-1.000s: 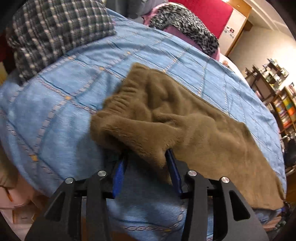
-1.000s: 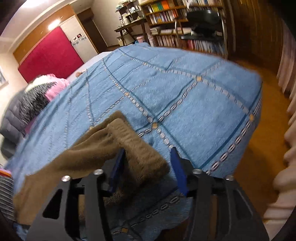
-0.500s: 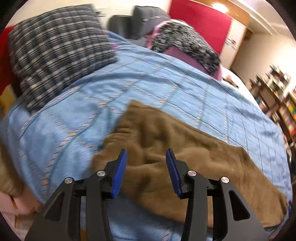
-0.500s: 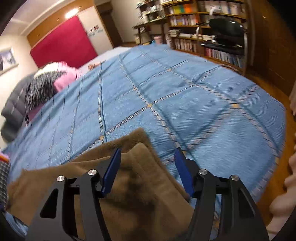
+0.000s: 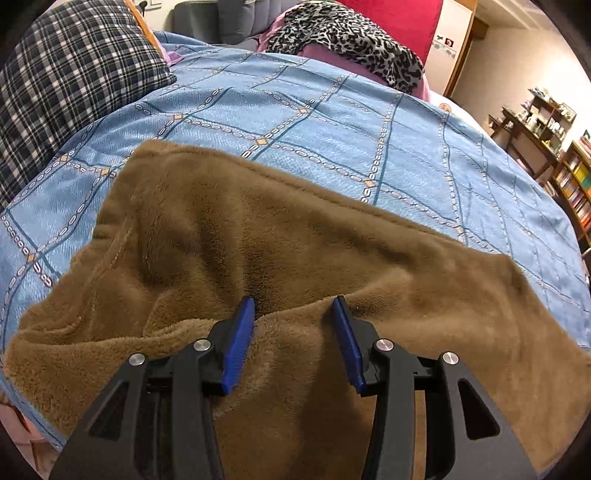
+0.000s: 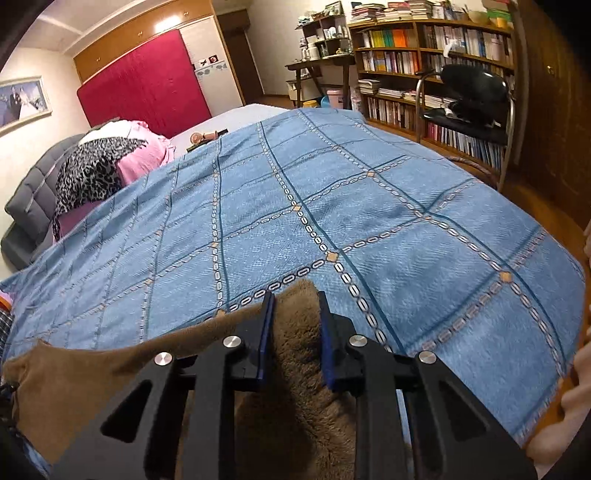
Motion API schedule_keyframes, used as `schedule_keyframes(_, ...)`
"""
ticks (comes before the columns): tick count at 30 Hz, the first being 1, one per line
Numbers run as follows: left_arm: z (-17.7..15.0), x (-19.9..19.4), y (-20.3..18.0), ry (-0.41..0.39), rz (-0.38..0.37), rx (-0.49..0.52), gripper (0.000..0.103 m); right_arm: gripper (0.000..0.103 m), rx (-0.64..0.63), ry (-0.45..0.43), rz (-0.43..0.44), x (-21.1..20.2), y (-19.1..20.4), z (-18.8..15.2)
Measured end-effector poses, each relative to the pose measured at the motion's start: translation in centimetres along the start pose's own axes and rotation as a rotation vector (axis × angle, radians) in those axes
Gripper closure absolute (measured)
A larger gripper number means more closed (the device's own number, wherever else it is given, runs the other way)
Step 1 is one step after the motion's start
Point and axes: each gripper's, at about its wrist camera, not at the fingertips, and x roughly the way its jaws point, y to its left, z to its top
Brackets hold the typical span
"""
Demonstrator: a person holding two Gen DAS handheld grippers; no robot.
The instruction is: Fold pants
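Brown fleece pants (image 5: 295, 236) lie spread across a blue bedspread with a chain-pattern grid (image 5: 332, 122), near its front edge, one long side running toward the right of the left wrist view.

Left gripper (image 5: 293, 314): black frame, blue pads, jaws parted and lowered over a folded edge of the fleece. The pile bulges up between the pads; whether the pads actually press on it cannot be told.

Right gripper (image 6: 294, 306): jaws have just been closing and now clench a raised ridge of the brown fleece (image 6: 295, 369), blue pads tight on both sides. The gripped end sits at the near edge of the bedspread (image 6: 406, 221), cloth trailing off to the left.

Background: a dark plaid pillow (image 5: 66, 74) at upper left, a leopard-print cloth over pink bedding (image 5: 351, 33), a wooden bookshelf packed with books (image 6: 424, 55), a black chair (image 6: 472, 99).
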Motion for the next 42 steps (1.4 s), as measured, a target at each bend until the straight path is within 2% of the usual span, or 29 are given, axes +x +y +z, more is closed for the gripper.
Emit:
schedule_keyframes(3,-0.4,0.0,-0.4,-0.015,0.022,0.033,0.058,0.081,0.019,0.041,-0.018,2.6,-0.7,-1.0)
schedule_keyframes(5,-0.3,0.0,-0.3,-0.013,0.018,0.029,0.058,0.08,0.026,0.025,-0.016,2.7,-1.0,-1.6)
schedule_keyframes(6,-0.3,-0.1,0.0,-0.011,0.014,0.026,0.058,0.077,0.025,0.015,-0.021,2.6,-1.1,-1.8)
schedule_keyframes(7,-0.2,0.0,0.1,-0.008,0.01,0.021,0.058,0.069,0.027,0.013,-0.031,2.4,-1.2,-1.9)
schedule_keyframes(9,-0.1,0.0,0.2,0.004,0.008,0.007,0.058,0.059,0.034,0.0,-0.069,1.7,-1.5,-2.0)
schedule_keyframes(14,0.9,-1.6,0.4,-0.021,-0.009,-0.024,0.058,0.056,-0.012,-0.107,-0.14,-2.5,0.3,-2.0)
schedule_keyframes(17,1.5,-2.2,1.8,-0.05,-0.004,-0.065,0.055,0.054,-0.048,-0.135,-0.185,-3.5,1.4,-2.4)
schedule_keyframes(22,2.0,-1.4,4.0,-0.055,0.013,-0.115,0.055,0.054,-0.096,-0.075,-0.088,-2.9,4.0,-3.9)
schedule_keyframes(25,2.0,-0.4,4.9,-0.052,0.014,-0.133,0.055,0.054,-0.115,-0.027,-0.071,-1.5,4.8,-5.1)
schedule_keyframes(28,1.5,0.5,5.2,-0.053,0.018,-0.12,0.055,0.054,-0.12,0.038,-0.091,0.9,4.6,-6.4)
schedule_keyframes(32,1.3,0.3,5.1,-0.06,0.023,-0.117,0.055,0.053,-0.124,0.037,-0.098,1.6,4.8,-6.6)
schedule_keyframes(35,1.3,-0.5,4.6,-0.045,0.041,-0.139,0.053,0.053,-0.098,0.028,-0.081,0.6,4.6,-6.0)
schedule_keyframes(38,1.1,-2.1,2.7,-0.058,0.05,-0.122,0.048,0.053,-0.022,-0.026,-0.052,-1.9,3.3,-5.6)
schedule_keyframes(42,0.7,-4.1,-1.8,-0.1,0.047,-0.027,0.041,0.053,0.076,-0.071,-0.066,-4.6,0.6,-5.9)
